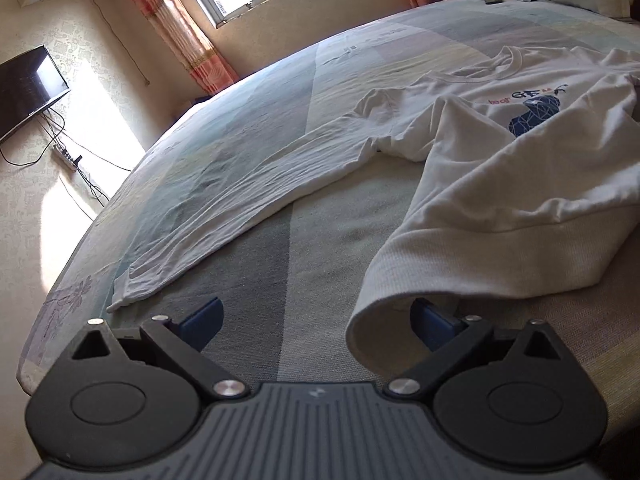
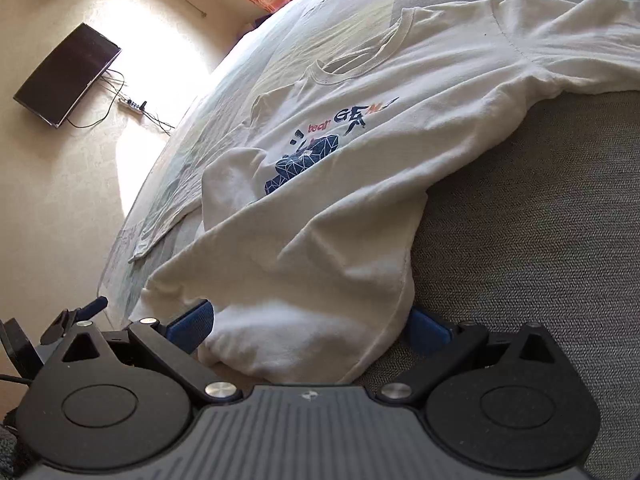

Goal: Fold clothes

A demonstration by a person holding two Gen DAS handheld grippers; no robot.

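White long-sleeved shirt [image 1: 520, 152] lies print-up on the bed [image 1: 320, 240], collar toward 12 o'clock, one sleeve [image 1: 224, 200] stretched flat toward 8 o'clock, its cuff close to the bed's edge. Left tool [image 1: 316, 320]: jaws spread wide, nothing clamped; the ribbed hem corner [image 1: 400, 280] curls up just ahead at 1 o'clock and drapes over the right-hand finger without being pinched. Right tool [image 2: 310, 322]: jaws also wide apart, with a bunched fold of the hem [image 2: 304, 340] sitting between the two blue fingers [image 2: 192, 322]; cloth touches or nearly touches both, but no squeeze is visible, so I judge it not gripped yet. The lower body is already rumpled and partly turned over the print. Risks, as I read them: closing the right tool on the bunch could catch several layers at once and drag the whole body crooked; the left tool could close on air or snag only the ribbing, leaving the two corners uneven and the fold skewed; pulling toward 6 o'clock could slide the shirt off the near edge. Open room: bare grey bedcover at 3 o'clock in the right wrist view and wide quilt toward 11 o'clock; the bed falls away to the floor along 9 o'clock, where a television [image 1: 28, 92] and trailing cables [image 1: 80, 172] sit well apart.
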